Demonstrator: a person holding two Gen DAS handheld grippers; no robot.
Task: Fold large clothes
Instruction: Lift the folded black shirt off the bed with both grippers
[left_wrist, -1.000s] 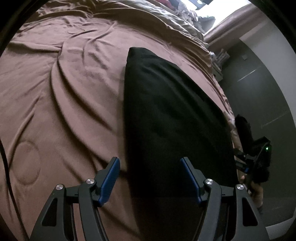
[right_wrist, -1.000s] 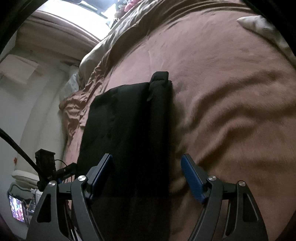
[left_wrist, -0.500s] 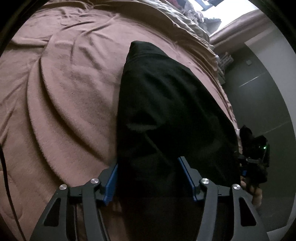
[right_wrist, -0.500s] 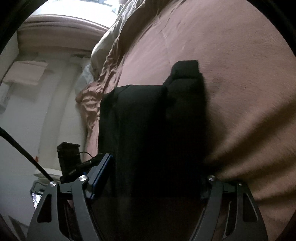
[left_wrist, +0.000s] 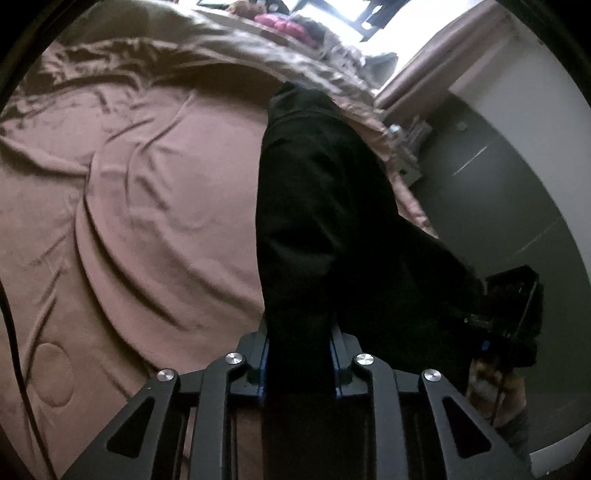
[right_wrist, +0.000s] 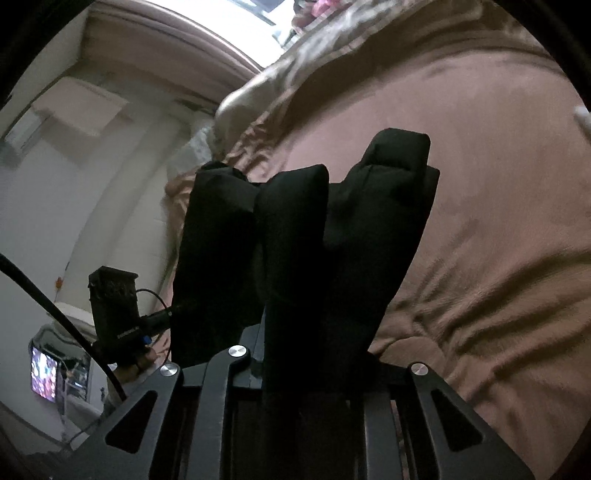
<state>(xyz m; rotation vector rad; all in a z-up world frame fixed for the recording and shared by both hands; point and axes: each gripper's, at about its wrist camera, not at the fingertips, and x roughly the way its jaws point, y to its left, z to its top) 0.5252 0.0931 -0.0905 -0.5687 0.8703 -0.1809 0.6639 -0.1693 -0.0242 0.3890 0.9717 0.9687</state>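
A large black garment (left_wrist: 332, 206) lies folded lengthwise on the brown bedspread (left_wrist: 147, 206). My left gripper (left_wrist: 298, 354) is shut on the near edge of the garment and lifts it, so the cloth rises in a ridge. In the right wrist view the garment (right_wrist: 306, 236) bunches into thick upright folds. My right gripper (right_wrist: 306, 354) is shut on its near edge; the fingertips are buried in cloth. Each gripper shows in the other's view, the right one (left_wrist: 509, 306) and the left one (right_wrist: 118, 306).
The brown bedspread (right_wrist: 480, 221) covers the bed, with a rumpled beige quilt (left_wrist: 236, 48) at its far end. A grey wall (left_wrist: 498, 177) and floor lie past the bed's edge. A bright window (right_wrist: 236, 22) and a small screen (right_wrist: 44, 373) show on the room side.
Both grippers went from open above the flat garment to shut on its near edge. They have lifted it, so the cloth now bunches and stands up.
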